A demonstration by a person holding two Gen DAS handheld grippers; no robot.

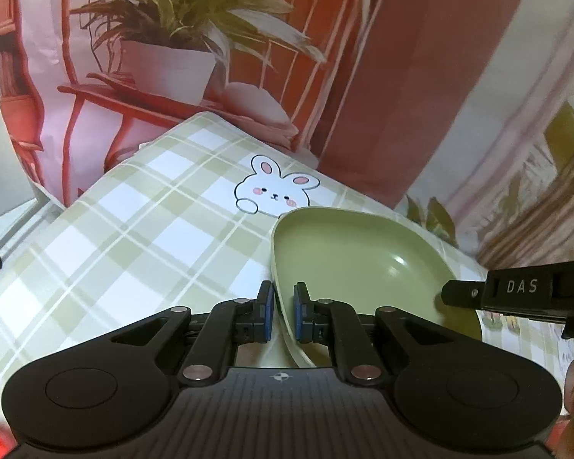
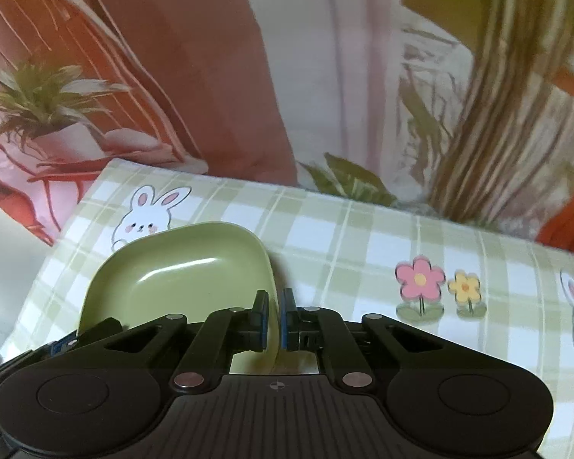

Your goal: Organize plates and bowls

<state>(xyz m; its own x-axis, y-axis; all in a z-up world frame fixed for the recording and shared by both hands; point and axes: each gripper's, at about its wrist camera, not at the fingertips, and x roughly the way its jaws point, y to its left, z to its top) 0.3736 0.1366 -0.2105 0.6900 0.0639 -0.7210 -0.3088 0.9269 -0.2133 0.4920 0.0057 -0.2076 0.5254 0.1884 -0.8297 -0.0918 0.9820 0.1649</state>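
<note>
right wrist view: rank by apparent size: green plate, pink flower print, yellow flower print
1. green plate, though it sits nearest the camera
2. pink flower print
3. yellow flower print

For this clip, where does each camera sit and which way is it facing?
Left wrist: rides the left claw, looking forward and down over the checked tablecloth; its pads pinch the green plate at its left rim; the right claw enters at right.
Right wrist: rides the right claw, facing likewise, clamped on the plate's right rim.
Shared: plate, tablecloth, rabbit print, printed backdrop.
</note>
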